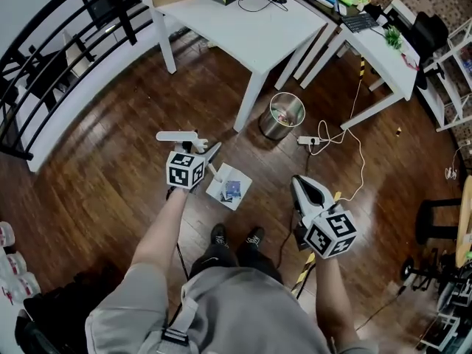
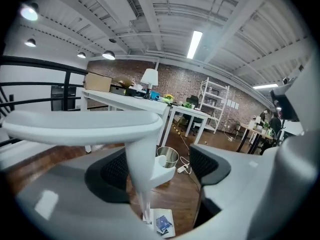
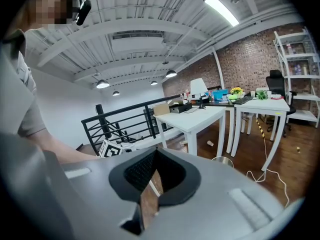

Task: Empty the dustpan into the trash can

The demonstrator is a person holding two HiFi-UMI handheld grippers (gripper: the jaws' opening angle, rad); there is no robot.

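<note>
left gripper (image 2: 159,170): jaws wide apart, not clamping anything. The dustpan's handle (image 2: 85,121) runs across right above them, and its white shaft drops down between the pads, closer to the left-side one. Can't tell if it leans on that pad, but nothing's squeezing it.

right gripper (image 3: 156,176): jaws pinched together with nothing in them, just a sliver of floor showing through. It hangs low at the person's right side, well apart from the dustpan.

dustpan (image 1: 228,186): the long-handled kind. The pan is flat on the floor just ahead of the person's feet, with a blue scrap and some paper in it. Its long axis is near upright, tilting back up to the left gripper.

trash can (image 1: 283,115): round shiny metal, on the floor beyond the pan, ahead and off to the right of the left gripper. Already has stuff in it.

who's nearer: the left hand by a mile for the handle. I'd guess it closes on the shaft, then carries the pan forward-right to the can.

floor (image 1: 110,190): dark glossy wood boards. A power strip (image 1: 310,140) and its white cable lie just beside the can, so watch that.

room: the can sits by a leg of a white table (image 1: 243,21), with a black railing (image 1: 44,57) off to the left.
</note>
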